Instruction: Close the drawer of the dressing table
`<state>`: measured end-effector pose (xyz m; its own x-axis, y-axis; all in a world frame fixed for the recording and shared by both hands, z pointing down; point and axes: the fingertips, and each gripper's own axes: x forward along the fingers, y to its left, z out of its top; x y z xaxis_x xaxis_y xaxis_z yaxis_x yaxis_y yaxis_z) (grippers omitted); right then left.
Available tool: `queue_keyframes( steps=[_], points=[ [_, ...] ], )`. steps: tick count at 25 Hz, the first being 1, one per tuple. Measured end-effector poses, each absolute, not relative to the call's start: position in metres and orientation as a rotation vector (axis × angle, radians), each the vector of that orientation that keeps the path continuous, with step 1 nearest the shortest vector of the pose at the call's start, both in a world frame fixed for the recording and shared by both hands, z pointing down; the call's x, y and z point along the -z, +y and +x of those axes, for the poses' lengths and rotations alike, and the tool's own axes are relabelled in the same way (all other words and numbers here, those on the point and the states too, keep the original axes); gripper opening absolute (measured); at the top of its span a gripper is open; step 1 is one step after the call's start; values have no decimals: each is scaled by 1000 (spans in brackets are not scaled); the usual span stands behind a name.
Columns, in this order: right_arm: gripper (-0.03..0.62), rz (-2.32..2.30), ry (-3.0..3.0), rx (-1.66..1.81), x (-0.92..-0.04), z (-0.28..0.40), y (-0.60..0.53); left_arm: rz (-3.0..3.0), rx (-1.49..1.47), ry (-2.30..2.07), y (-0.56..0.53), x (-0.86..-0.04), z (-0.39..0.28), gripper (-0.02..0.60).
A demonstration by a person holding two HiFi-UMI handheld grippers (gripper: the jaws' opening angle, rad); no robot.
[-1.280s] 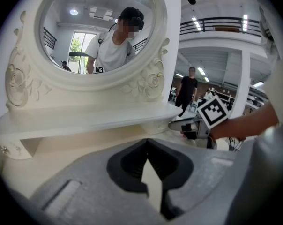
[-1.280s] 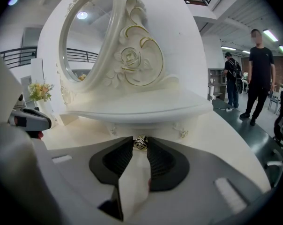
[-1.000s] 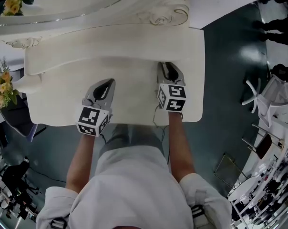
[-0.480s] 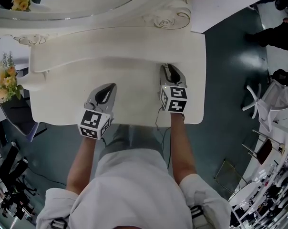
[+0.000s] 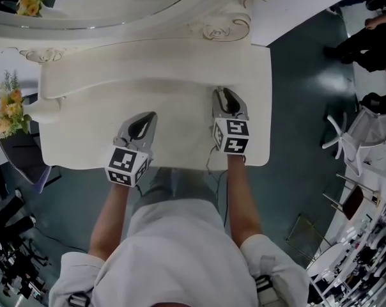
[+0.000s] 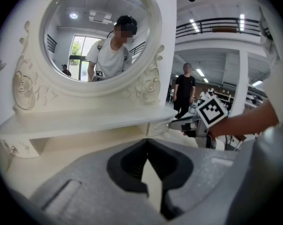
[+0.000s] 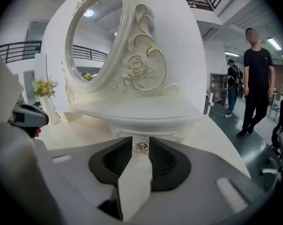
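Approach to the drawer looks like the step in hand. In the head view the right gripper (image 5: pixel 226 98) lies at centre right of the frame over the cream-white carved dressing table (image 5: pixel 84 133), its nose under the edge of the raised shelf. The left gripper (image 5: pixel 139 125) rests lower left of it, above the surface and pointing at nothing in particular.

The right gripper view supplies what the head view hides. The small cream drawer (image 7: pixel 160 133) sits under the shelf at mid-frame, and its little gold knob (image 7: pixel 142 146) lines up with the gap between the jaws. Those jaws stand slightly apart with nothing clamped. The knob appears at or just past their tips, and I cannot tell whether they touch it. How far the drawer stands out is also unclear; it looks nearly home.

The left gripper view shows its own jaws closed tip to tip and empty. At upper left it takes in the oval mirror (image 6: pixel 99 36), which the head view cuts off, and at centre right it catches the right gripper nosing at the drawer from the side.

The next move probably calls for a straight, level push on the drawer front along its slide, kept square so it does not jam.
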<state>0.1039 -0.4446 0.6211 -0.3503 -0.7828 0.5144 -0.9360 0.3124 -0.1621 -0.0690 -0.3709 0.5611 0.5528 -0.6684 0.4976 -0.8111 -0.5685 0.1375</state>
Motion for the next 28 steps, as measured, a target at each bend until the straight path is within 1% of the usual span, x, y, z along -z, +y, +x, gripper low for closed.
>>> queue_keyframes(
  steps=[7, 28],
  points=[
    [95, 1570, -2249, -631, -599, 104, -419, 2468, -534, -1218, -366, -544, -74, 0],
    [91, 1697, -2298, -494, -501, 82, -335, 2581, -382, -1266, -333, -469, -107, 0]
  ],
)
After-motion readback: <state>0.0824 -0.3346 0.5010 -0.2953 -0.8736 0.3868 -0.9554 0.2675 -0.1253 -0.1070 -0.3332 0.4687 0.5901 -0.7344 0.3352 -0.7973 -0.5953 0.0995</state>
